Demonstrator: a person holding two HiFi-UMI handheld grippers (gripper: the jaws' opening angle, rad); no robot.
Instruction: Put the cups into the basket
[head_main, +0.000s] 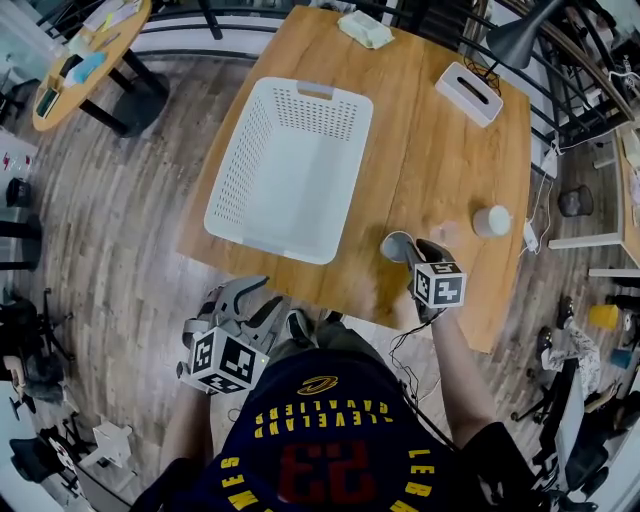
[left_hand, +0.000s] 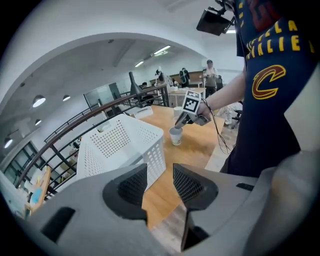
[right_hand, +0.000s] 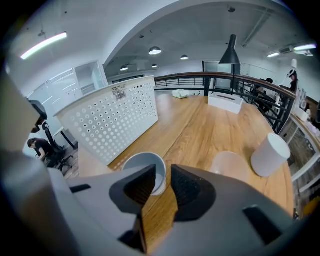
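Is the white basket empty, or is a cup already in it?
Empty. The head view shows the basket with a bare floor; the grey cup, clear cup and white cup all sit on the table outside it.

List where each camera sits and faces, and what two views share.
Head view: on the person's head, steeply down on the table and basket; shows jersey, left gripper, right gripper.
Left gripper view: on the left gripper off the table's near edge, facing the basket and the right gripper at the grey cup; own jaws apart, empty.
Right gripper view: on the right gripper, facing along the table; own jaws apart astride the grey cup's rim.
Shared: both gripper views show basket and grey cup.
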